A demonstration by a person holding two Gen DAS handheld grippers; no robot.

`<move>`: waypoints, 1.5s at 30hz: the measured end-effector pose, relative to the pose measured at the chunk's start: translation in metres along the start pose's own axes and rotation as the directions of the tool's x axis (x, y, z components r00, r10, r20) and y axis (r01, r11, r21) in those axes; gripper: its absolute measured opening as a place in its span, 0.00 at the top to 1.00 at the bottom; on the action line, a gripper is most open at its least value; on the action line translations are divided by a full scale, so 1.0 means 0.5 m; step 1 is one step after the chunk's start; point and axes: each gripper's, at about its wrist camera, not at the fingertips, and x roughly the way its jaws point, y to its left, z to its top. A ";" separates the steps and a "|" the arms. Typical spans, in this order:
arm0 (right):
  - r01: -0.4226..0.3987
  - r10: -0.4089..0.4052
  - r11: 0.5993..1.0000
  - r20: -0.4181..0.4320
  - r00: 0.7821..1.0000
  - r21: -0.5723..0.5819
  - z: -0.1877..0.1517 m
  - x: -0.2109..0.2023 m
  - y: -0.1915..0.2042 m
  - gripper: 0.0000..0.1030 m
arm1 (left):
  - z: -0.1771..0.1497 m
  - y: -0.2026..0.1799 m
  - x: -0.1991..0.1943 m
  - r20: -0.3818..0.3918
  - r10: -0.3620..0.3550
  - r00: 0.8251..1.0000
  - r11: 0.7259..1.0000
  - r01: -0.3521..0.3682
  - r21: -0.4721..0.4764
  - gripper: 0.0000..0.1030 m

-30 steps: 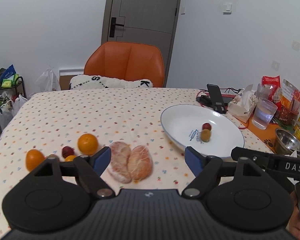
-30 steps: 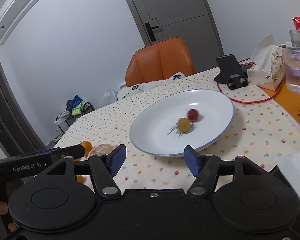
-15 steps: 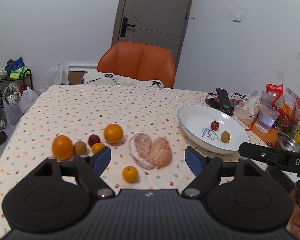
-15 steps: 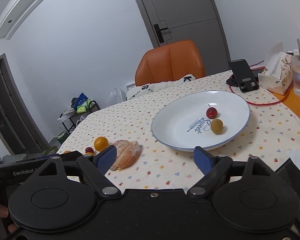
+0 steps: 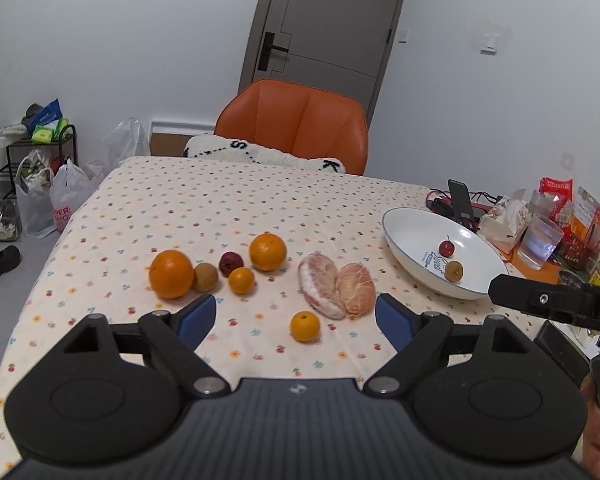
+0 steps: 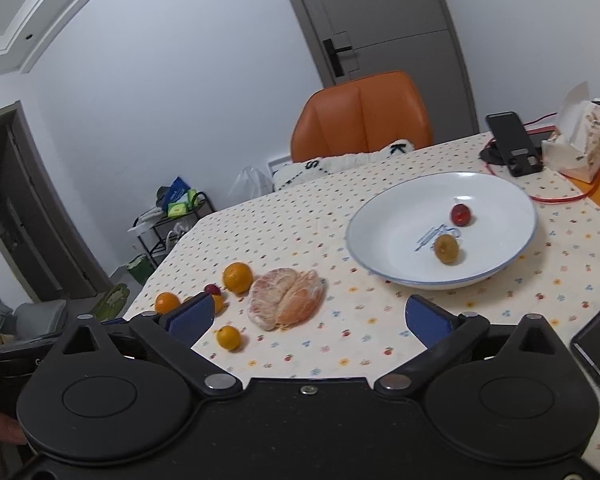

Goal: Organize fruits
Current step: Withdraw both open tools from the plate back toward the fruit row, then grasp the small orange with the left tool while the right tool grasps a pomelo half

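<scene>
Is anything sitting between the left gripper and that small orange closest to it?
Nothing visible. The left gripper is open, and the small orange lies on bare tablecloth right between its fingertips in this view. The peeled pomelo halves lie just beyond it, toward the plate, not in the way.

Cushion [image 5: 260, 152]: "S", "K"; plate [image 5: 404, 236] print illegible
</scene>
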 end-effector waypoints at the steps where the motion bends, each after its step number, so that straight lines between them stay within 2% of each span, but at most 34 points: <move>1: -0.007 0.007 1.000 -0.005 1.000 -0.008 0.000 0.001 0.006 0.00 | -0.001 0.007 -0.002 0.001 -0.001 1.000 1.000 0.001 -0.009 0.17; 14: -0.024 0.023 0.999 -0.050 0.999 -0.033 -0.010 0.038 0.049 0.00 | -0.013 0.054 -0.003 -0.004 -0.012 1.000 0.999 0.012 -0.041 0.20; 22: -0.029 0.026 0.998 -0.078 0.997 -0.049 -0.020 0.069 0.056 0.01 | -0.022 0.067 0.020 -0.019 -0.018 1.000 0.998 0.017 -0.063 0.29; 30: -0.030 0.023 0.998 -0.113 0.993 -0.060 -0.025 0.094 0.042 0.12 | -0.032 0.062 0.056 -0.053 -0.038 0.998 0.997 0.033 -0.075 0.38; 34: -0.027 0.020 0.998 -0.124 0.992 -0.060 -0.024 0.105 0.033 0.21 | -0.034 0.049 0.079 -0.073 -0.056 0.996 0.996 0.051 -0.072 0.44; 40: -0.025 0.018 0.998 -0.134 0.991 -0.053 -0.021 0.118 0.020 0.25 | -0.035 0.026 0.107 -0.093 -0.076 0.993 0.996 0.071 -0.060 0.47; 45: -0.029 0.022 0.998 -0.142 0.990 -0.050 -0.021 0.130 0.011 0.29 | -0.038 0.014 0.129 -0.108 -0.078 0.991 0.996 0.073 -0.053 0.55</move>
